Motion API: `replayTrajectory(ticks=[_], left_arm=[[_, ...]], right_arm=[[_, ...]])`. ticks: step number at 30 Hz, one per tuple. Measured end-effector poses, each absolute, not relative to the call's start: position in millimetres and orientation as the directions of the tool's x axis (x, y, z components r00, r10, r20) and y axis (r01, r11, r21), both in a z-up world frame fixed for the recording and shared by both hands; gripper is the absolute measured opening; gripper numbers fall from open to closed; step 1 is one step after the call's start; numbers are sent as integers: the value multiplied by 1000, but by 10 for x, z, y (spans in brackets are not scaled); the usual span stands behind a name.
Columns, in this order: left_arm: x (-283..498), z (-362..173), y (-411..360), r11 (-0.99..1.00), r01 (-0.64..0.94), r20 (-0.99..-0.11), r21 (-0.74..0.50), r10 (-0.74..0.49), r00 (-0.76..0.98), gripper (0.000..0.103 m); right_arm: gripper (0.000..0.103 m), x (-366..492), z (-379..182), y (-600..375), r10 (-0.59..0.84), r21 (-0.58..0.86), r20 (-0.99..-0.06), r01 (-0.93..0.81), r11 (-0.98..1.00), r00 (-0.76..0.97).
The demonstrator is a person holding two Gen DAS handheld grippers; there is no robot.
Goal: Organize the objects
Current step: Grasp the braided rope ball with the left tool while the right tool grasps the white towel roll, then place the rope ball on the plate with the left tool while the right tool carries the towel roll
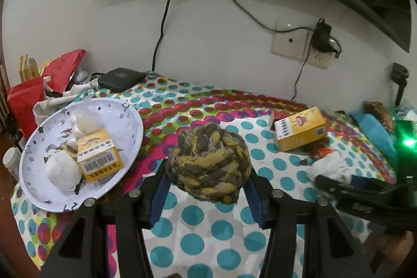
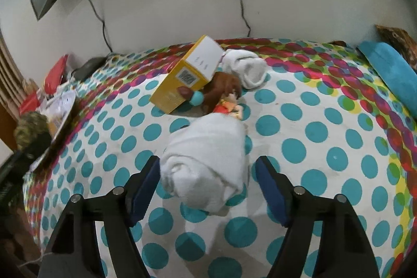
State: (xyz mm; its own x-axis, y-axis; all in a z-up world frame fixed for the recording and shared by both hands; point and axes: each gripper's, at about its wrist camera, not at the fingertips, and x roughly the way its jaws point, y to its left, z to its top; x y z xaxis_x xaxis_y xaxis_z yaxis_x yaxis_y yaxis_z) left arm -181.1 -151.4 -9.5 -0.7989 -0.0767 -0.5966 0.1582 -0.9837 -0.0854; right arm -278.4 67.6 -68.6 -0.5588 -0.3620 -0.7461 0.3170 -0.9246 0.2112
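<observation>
Left claw (image 1: 207,186) pinching rope ball (image 1: 208,163), plate (image 1: 39,137) forward-left; right claw (image 2: 208,186) spread astride white roll (image 2: 206,168), seemingly untouched.

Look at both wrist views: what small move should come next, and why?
Probably carry the rope ball, gripped in the left tongs, left over the white plate and release it. The plate already holds a yellow box and white rolls, so the items seem gathered there.
</observation>
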Motion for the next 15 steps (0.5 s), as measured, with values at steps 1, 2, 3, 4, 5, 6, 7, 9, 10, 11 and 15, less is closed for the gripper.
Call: replayTrajectory(ticks=[1, 2, 3, 4, 5, 6, 7, 9, 10, 11, 15], left_arm=[[-1772, -76, -1501, -985, 150, -596, -89, -68, -800, 54], [-1742, -68, -1488, -986, 139, -596, -91, -58, -801, 54], [-1704, -64, -1464, -987, 129, -593, -91, -51, -804, 54], [-1669, -63, -1437, -989, 121, -589, -85, -48, -807, 54], [-1646, -69, -1411, -990, 114, -586, -78, -47, -809, 54], [-1621, -82, -1384, -992, 103, -587, -75, -39, -809, 54], [-1604, -97, -1373, -992, 96, -590, -78, -32, -807, 54], [-1575, -131, -1360, -992, 89, -599, -84, -21, -801, 54], [-1563, -146, -1360, -992, 89, -603, -85, -20, -798, 54], [-1542, -155, -1365, -992, 88, -607, -89, -17, -794, 54], [-1445, -129, -1436, -991, 99, -599, -95, -22, -800, 54]], right_arm=[[75, -2793, -705, 654, -363, 209, -756, 324, -922, -545], [75, -2785, -704, 632, -356, 196, -758, 329, -924, -547], [75, -2780, -708, 615, -348, 185, -762, 331, -925, -547], [74, -2774, -709, 603, -340, 174, -764, 332, -927, -549], [71, -2768, -708, 606, -334, 169, -764, 328, -929, -552], [58, -2761, -701, 632, -334, 175, -759, 320, -931, -558], [50, -2757, -695, 664, -342, 188, -753, 314, -931, -563], [46, -2752, -688, 740, -353, 219, -740, 292, -931, -573], [41, -2759, -697, 788, -347, 229, -741, 269, -936, -575], [40, -2761, -696, 814, -346, 236, -739, 258, -937, -578], [36, -2607, -541, 963, -281, 223, -664, 175, -959, -693]])
